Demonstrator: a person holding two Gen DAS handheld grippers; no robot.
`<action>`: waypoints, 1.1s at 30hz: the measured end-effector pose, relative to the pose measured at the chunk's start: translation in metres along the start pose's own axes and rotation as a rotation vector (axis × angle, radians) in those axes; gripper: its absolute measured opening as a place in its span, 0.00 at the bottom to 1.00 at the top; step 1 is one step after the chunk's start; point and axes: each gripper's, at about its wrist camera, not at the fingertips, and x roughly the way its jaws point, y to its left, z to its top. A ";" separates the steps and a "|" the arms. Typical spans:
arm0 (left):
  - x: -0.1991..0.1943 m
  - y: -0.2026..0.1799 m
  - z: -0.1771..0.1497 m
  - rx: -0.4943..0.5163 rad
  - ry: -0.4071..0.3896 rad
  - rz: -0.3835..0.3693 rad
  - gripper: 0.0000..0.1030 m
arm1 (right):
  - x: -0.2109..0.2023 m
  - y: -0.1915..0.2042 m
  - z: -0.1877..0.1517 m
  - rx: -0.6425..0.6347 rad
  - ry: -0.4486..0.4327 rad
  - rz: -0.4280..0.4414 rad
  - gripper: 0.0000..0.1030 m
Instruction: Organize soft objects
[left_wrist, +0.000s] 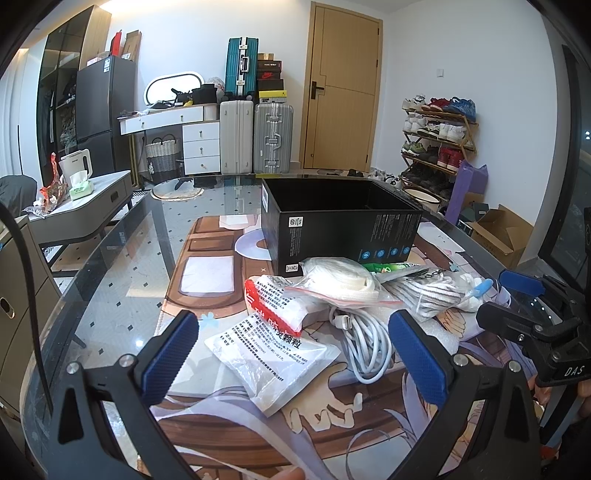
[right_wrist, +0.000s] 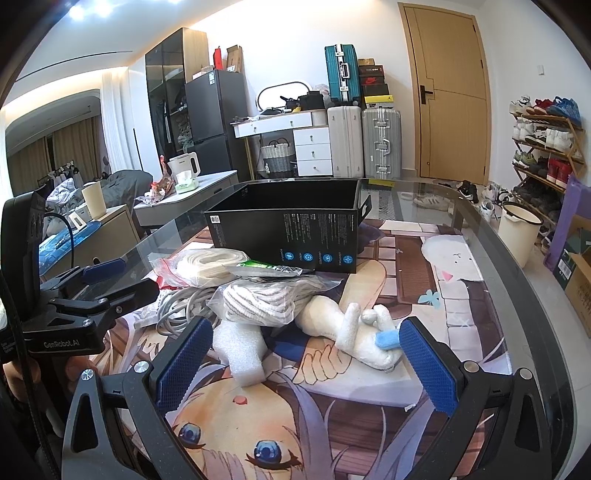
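Softness is ruling how everything in this pile is going to handle. Lying nearest the right tongs (right_wrist: 306, 358), the plush toy (right_wrist: 354, 332) is looking light and squashy, so it is likely yielding under any squeeze; its thick middle is probably offering the surest hold, since a limb or the small blue tip beside the right pad might simply be stretching or slipping out. It is cream-white with stubby legs, resting on its side on the printed mat (right_wrist: 406, 424) covering the tabletop (right_wrist: 498, 258), in front of the open black box (right_wrist: 291, 232). A white foam piece (right_wrist: 243, 350) is lying just beside it, looking featherlight and easy to dent.

Near the left tongs (left_wrist: 295, 354), a white printed packet (left_wrist: 269, 365) is lying flat on the mat, with a red-and-white packet (left_wrist: 275, 304) overlapping its far edge. Both are looking slick and floppy, so pinching an edge or corner is probably working better than pressing on the flat face. A coiled white cable (left_wrist: 364, 341) is sitting next to them, springy and apt to uncoil. Behind, a clear bag of rolled white strap (left_wrist: 341, 282) and a bagged striped cloth (left_wrist: 430, 291) are leaning against the box.

Both tongs are standing wide open, gripping nothing, hovering just above the pile. Nothing is showing inside the box as far as its visible walls are revealing.
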 end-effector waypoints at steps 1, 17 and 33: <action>0.000 -0.002 0.001 0.001 0.001 0.002 1.00 | 0.000 0.001 0.001 0.000 0.001 0.000 1.00; -0.002 0.007 0.008 -0.003 0.005 0.019 1.00 | -0.003 -0.006 0.007 0.001 0.031 -0.034 1.00; -0.002 0.012 0.012 0.042 0.030 0.020 1.00 | 0.013 -0.026 0.008 0.024 0.140 -0.080 1.00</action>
